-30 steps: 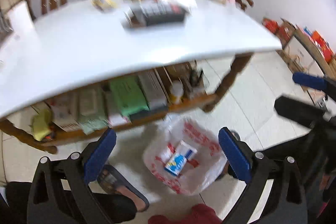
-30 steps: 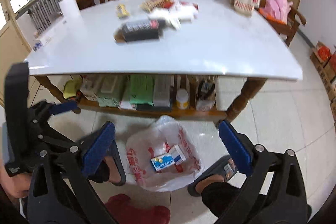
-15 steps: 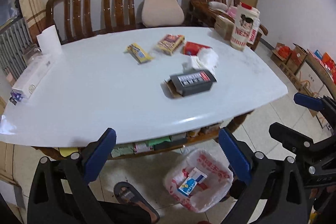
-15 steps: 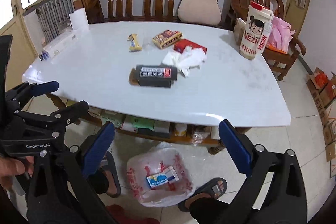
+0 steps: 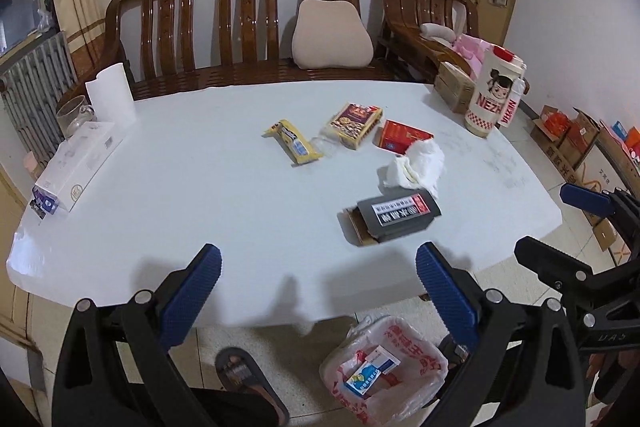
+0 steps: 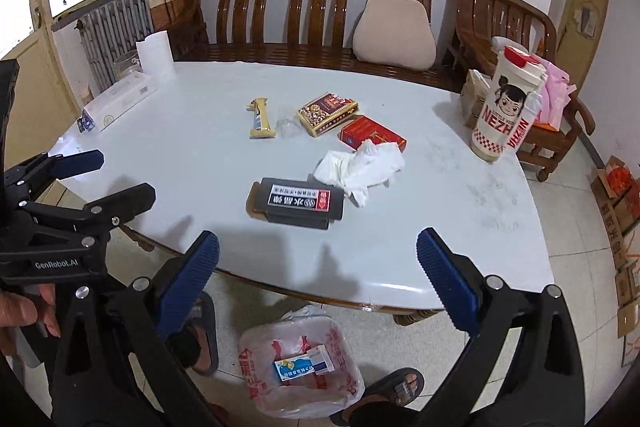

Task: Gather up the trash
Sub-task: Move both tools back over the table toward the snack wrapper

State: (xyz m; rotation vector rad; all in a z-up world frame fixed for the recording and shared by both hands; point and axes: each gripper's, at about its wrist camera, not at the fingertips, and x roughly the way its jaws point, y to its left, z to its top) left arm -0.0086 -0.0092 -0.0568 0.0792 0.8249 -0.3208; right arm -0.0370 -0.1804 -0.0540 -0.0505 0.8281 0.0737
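**Inspector:** State of the tongs?

**Assistant:** The left gripper (image 5: 318, 277) has its blue pads spread wide with nothing between them, held over the near edge of the white table (image 5: 200, 195). The right gripper (image 6: 318, 263) is likewise spread wide and empty, above the table's near edge. Each shows at the side of the other's view.

**Inspector:** Trash on the table?

**Assistant:** A black box (image 6: 298, 203) lies flat nearest the grippers, with a brown card flap showing at its left end. Just behind it lies a crumpled white tissue (image 6: 360, 165), touching a red box (image 6: 370, 133). Further back are a patterned snack box (image 6: 328, 113), a scrap of clear wrapper (image 6: 288, 125) and a yellow snack bar (image 6: 260, 119).

**Inspector:** Where does it go?

**Assistant:** A plastic bag (image 6: 298, 367) with red print stands open on the tiled floor below the near table edge. Inside lies a small blue and white carton (image 6: 302, 367). A sandalled foot (image 6: 390, 393) stands just right of it.

**Inspector:** Other items?

**Assistant:** A tall cartoon-printed cup (image 6: 506, 103) at the right end, a paper roll (image 6: 154, 53) and a long white box (image 6: 120, 101) at the left
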